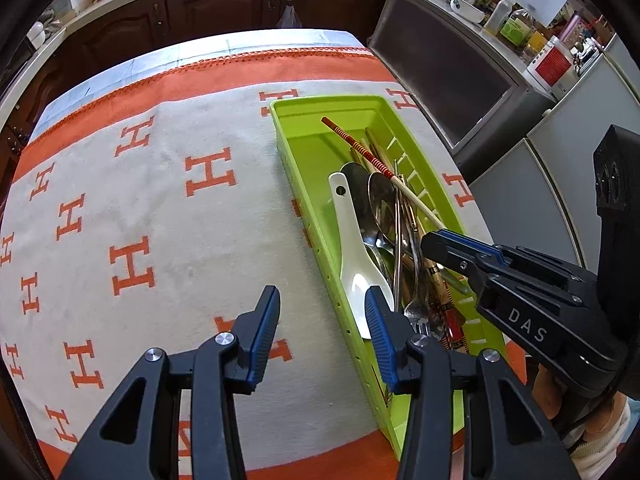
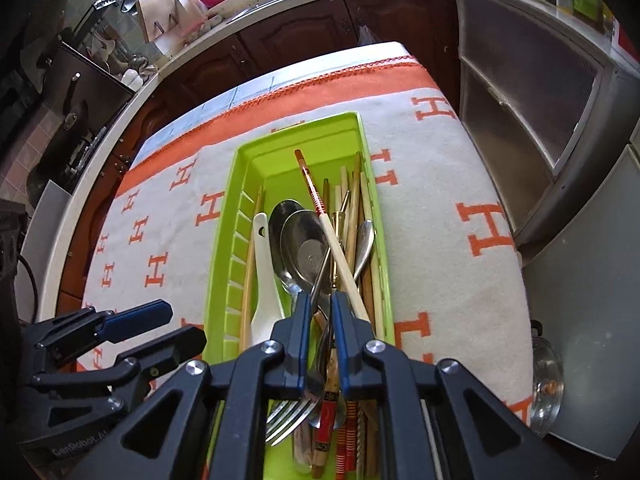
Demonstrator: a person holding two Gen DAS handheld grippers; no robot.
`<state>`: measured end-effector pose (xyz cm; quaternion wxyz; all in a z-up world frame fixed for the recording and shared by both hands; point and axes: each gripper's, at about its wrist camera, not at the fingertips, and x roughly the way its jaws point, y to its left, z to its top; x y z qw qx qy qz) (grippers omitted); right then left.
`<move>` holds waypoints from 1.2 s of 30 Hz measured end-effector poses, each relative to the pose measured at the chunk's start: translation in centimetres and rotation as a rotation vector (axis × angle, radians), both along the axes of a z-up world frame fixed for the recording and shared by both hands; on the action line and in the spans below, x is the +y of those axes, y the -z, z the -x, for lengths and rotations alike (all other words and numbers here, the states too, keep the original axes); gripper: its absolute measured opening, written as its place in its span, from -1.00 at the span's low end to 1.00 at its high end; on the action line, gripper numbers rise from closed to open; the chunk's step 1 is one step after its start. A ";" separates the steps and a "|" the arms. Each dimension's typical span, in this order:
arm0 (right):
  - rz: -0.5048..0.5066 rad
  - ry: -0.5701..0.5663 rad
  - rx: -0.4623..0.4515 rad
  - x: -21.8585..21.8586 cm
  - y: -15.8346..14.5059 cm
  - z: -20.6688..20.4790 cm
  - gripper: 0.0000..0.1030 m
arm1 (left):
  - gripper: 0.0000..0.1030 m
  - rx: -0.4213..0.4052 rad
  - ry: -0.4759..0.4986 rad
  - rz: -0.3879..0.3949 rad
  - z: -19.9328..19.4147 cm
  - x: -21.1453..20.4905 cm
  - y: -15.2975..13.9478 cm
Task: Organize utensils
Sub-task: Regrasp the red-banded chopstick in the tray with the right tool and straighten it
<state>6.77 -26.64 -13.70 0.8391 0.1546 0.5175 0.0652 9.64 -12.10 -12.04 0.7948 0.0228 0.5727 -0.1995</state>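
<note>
dark wood cabinets (image 1: 224, 4) (daylit) beyond the orange-patterned tablecloth (image 1: 160, 208).

Left gripper (image 1: 322, 320) is hanging wide open right over the near-left edge of the green tray (image 1: 298, 152), gripping nothing. Right gripper (image 2: 321, 310) is down inside the tray's near end, fingers almost closed; can't tell whether it's pinching anything.

"DAS" on right hand-held gripper (image 1: 430, 246), "H" pattern on tablecloth (image 1: 208, 172)

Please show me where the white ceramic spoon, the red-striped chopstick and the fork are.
white ceramic spoon (image 1: 347, 236), left wrist view, on its handle.
red-striped chopstick (image 2: 314, 193), right wrist view, on its striped end.
fork (image 2: 289, 417), right wrist view, on its tines.
</note>
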 end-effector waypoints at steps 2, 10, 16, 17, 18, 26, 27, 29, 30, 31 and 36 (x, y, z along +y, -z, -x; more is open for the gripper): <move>-0.006 -0.006 -0.036 0.0 -0.8 0.3 -0.83 | -0.18 0.002 -0.003 0.002 0.0 0.2 0.0; 0.062 0.005 -0.044 0.0 -1.1 -0.6 -0.64 | -0.18 0.008 -0.006 0.012 0.0 0.6 0.1; 0.099 -0.011 -0.008 0.4 0.1 -1.2 -0.64 | -0.17 0.010 -0.024 0.019 -0.2 1.2 0.1; 0.112 -0.015 0.008 0.5 0.4 -1.3 -0.64 | -0.17 0.012 -0.026 0.021 -0.2 1.3 0.2; 0.123 -0.017 0.017 0.7 0.7 -1.4 -0.64 | -0.17 0.014 -0.029 0.022 -0.3 1.3 0.2; 0.120 -0.018 -0.034 1.4 -0.2 -0.1 -0.90 | -0.17 0.016 -0.047 0.029 -0.4 1.9 0.3; 0.106 -0.022 -0.042 1.4 -0.6 0.1 -0.90 | -0.17 0.015 -0.051 0.031 -0.4 2.0 0.2; 0.073 -0.033 -0.058 1.7 -1.5 0.6 -0.90 | -0.17 0.013 -0.057 0.032 -0.5 2.2 0.2; 0.063 -0.041 -0.061 2.0 -1.8 0.8 -0.90 | -0.17 0.012 -0.061 0.032 -0.4 2.4 0.1; 0.054 -0.049 -0.063 2.3 -2.1 1.0 -0.90 | -0.17 0.010 -0.065 0.032 -0.3 2.5 0.1; 0.012 -0.078 -0.023 3.7 -1.8 1.7 -0.89 | -0.10 -0.004 -0.090 0.026 0.0 3.3 -0.4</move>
